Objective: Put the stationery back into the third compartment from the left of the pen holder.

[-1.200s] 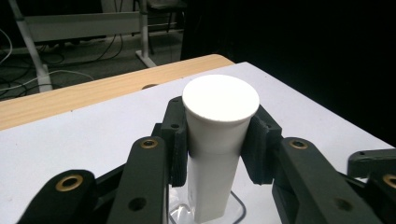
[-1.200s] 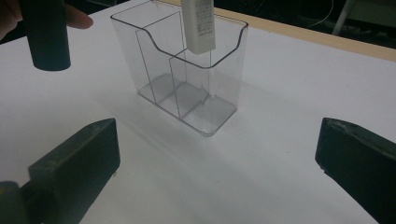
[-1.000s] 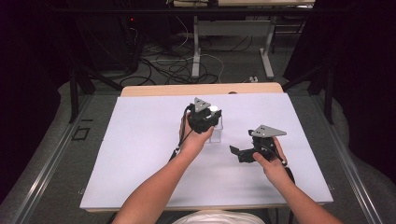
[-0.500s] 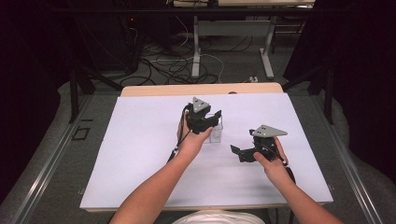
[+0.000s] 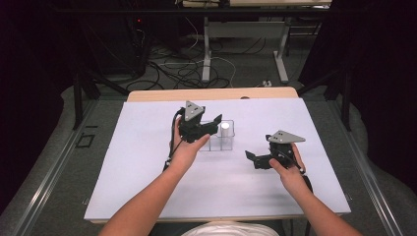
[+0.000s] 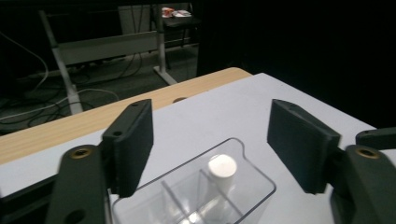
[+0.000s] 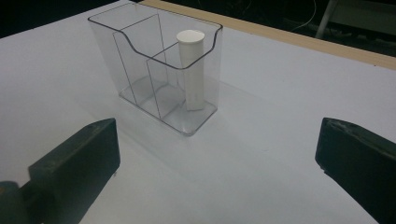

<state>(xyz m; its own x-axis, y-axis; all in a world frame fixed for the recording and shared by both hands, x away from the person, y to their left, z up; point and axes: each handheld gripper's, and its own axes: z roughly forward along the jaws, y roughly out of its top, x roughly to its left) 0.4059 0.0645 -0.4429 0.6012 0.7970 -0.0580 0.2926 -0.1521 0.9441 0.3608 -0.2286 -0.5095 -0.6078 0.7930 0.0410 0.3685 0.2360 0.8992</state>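
Observation:
A clear plastic organizer [image 5: 215, 142] with several compartments stands mid-table on the white sheet. A white cylinder [image 5: 225, 126] stands upright in its right-end compartment. My left gripper [image 5: 212, 126] hovers just left of the organizer's top. Its jaws have just been opening, and they are open with nothing held. In the left gripper view the organizer [image 6: 252, 186] and the cylinder [image 6: 222, 167] lie below and ahead of the left gripper [image 6: 210, 112]. My right gripper [image 5: 252, 160] is low at the right, open wide. Its view faces the organizer [image 7: 135, 46] and the cylinder [image 7: 192, 70] past the right gripper [image 7: 217, 144].
The white sheet [image 5: 147, 167] covers most of the table, with a strip of bare wood [image 5: 211, 94] along the far edge. Beyond the table are cables and desk legs on a dark floor. A person's forearms enter from the near edge.
My left gripper has drawn back to the left and slightly up from over the organizer, its jaws spreading. The white cylinder now stands free in the organizer. The right gripper has stayed put.

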